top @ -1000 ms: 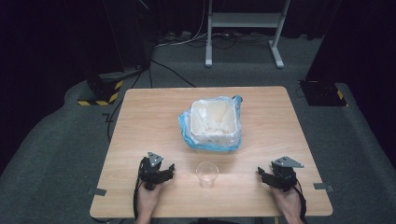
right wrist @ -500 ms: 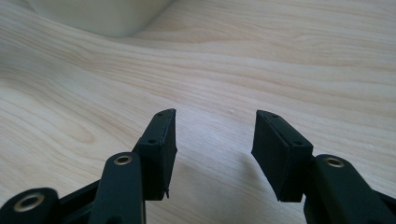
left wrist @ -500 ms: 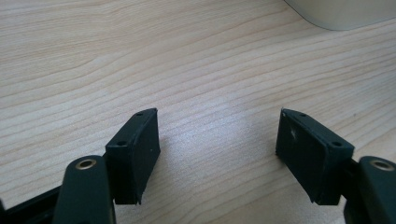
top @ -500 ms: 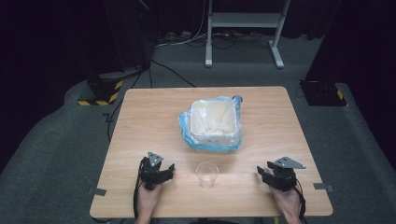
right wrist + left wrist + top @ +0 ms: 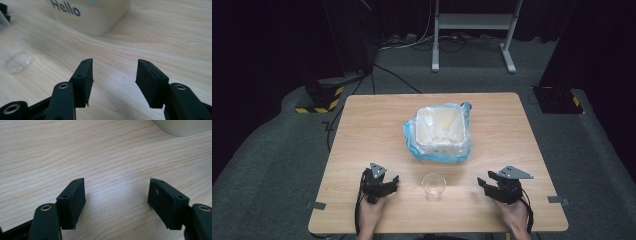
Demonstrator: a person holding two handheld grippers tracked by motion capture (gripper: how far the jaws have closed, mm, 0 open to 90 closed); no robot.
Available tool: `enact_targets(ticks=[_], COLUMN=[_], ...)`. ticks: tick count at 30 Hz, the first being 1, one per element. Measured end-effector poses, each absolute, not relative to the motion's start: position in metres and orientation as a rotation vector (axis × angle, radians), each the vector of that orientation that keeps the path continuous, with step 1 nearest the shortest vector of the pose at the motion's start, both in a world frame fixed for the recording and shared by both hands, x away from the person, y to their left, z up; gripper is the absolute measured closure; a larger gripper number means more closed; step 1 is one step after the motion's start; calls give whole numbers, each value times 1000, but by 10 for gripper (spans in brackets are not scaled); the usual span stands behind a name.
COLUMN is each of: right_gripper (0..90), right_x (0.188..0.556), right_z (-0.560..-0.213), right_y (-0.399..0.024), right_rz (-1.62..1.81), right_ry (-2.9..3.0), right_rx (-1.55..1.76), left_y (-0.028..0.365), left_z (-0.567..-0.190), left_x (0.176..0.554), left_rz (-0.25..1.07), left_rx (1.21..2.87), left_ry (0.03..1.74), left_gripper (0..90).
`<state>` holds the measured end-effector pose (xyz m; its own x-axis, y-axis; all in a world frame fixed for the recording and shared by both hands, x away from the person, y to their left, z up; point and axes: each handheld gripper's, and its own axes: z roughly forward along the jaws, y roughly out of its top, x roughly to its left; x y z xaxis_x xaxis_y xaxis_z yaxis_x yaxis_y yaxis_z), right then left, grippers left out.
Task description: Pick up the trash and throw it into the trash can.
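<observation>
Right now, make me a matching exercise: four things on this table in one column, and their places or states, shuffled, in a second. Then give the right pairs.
Column one:
1. clear plastic cup
2. cream bin lined with a blue bag
3. left tongs
4. right tongs

Column two:
A. middle of the table
B. near edge, at the person's left, open
C. near edge, between the two tongs
D. near edge, at the person's right, open

Pairs: 1-C, 2-A, 3-B, 4-D
</observation>
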<state>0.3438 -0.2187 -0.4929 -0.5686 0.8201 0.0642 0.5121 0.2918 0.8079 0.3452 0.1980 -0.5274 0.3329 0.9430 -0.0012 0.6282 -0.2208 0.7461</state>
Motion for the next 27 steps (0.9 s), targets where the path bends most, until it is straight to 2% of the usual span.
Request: enact_targets(ticks=[8,27], right_gripper=[465,594], right_x=[342,350], right_z=[-476,-450], right_y=[-202,-144], right_rz=[1223,1376], right_ry=[2227,2382], right_rx=[1147,985], left_y=[198,198], left_z=[-527,-527], left_x=[345,345], left_rz=[615,615], left_rx=[1944,1945], left_ry=[1377,1376], left_gripper=[299,297])
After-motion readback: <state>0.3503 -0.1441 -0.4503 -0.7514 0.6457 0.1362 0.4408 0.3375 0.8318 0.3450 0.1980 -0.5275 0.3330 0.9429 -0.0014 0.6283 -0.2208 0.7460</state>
